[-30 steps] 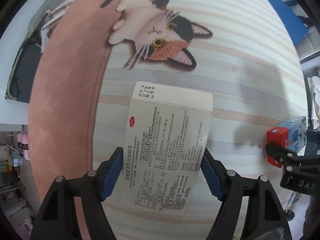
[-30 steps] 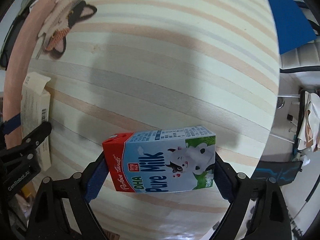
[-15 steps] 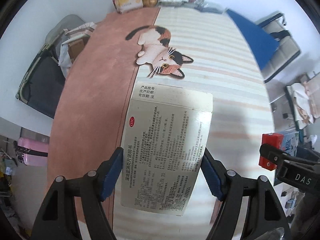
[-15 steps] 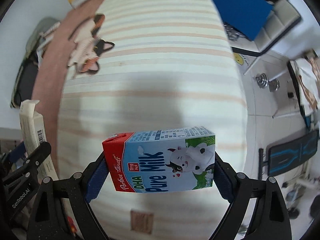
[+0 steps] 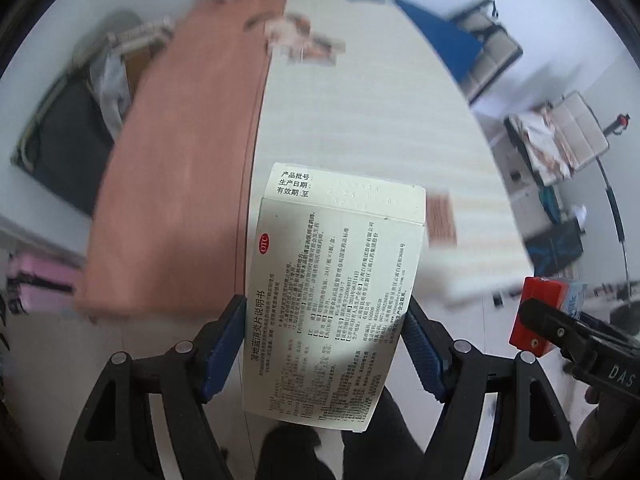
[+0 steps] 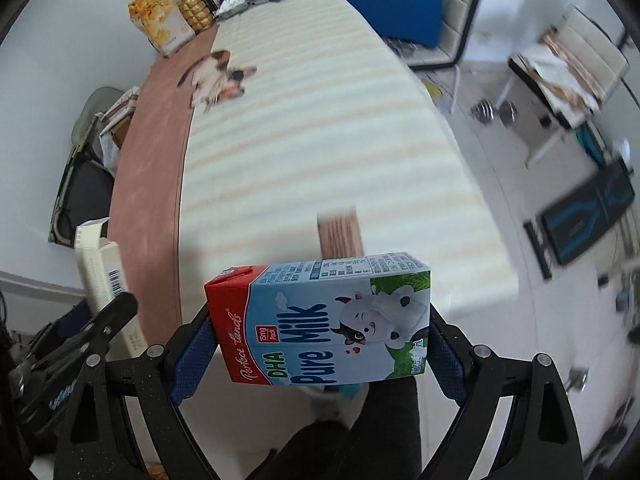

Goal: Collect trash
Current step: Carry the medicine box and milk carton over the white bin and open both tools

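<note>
My left claw grips the medicine box low, my right claw clamps the milk carton; a quick swing could lever either loose.

Two grippers: left, right. Two cartons, one per gripper: one medicine box, one milk carton (red top, cow print). One table w/ one cat mat. At far end: one snack bag, one gold bottle. Two chairs approx.
</note>
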